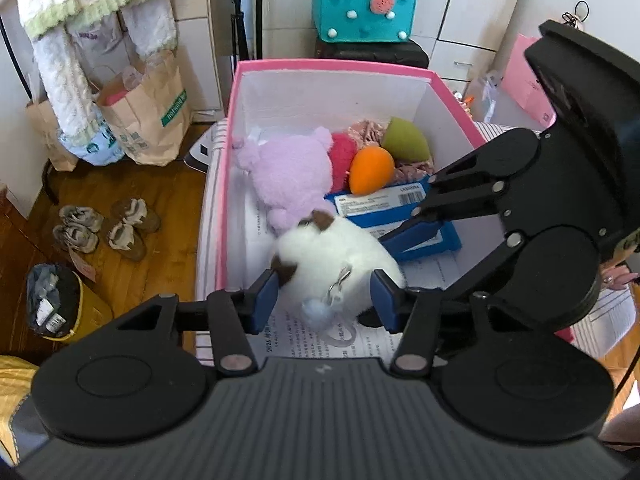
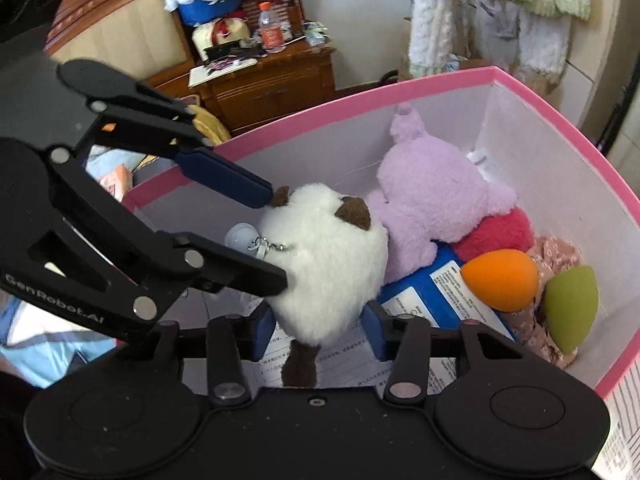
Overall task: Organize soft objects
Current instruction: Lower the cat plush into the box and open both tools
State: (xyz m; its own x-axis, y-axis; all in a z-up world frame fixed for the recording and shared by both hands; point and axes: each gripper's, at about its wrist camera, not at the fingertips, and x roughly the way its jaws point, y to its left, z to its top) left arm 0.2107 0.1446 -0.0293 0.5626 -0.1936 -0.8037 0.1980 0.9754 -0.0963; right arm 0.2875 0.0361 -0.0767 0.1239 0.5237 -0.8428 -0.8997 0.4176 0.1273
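A white plush cat with brown ears (image 1: 336, 256) (image 2: 332, 256) hangs over the near end of the pink box (image 1: 332, 67) (image 2: 352, 114). My left gripper (image 1: 326, 300) has its blue pads on both sides of the plush. My right gripper (image 2: 320, 330) also has its pads on the plush's sides, near its brown tail (image 2: 300, 366). Whether either squeezes it is unclear. In the box lie a purple plush (image 1: 292, 172) (image 2: 436, 192), a red plush (image 1: 344, 156) (image 2: 500, 232), an orange sponge (image 1: 370, 170) (image 2: 500, 280) and a green sponge (image 1: 406, 140) (image 2: 572, 308).
A blue packet (image 1: 380, 204) (image 2: 440, 292) and printed paper lie on the box floor. Paper bags (image 1: 148, 112), shoes (image 1: 104, 228) and a bin (image 1: 56, 304) stand on the wooden floor at left. A teal bag (image 1: 364, 4) stands behind the box. A wooden nightstand (image 2: 272, 80) is beyond it.
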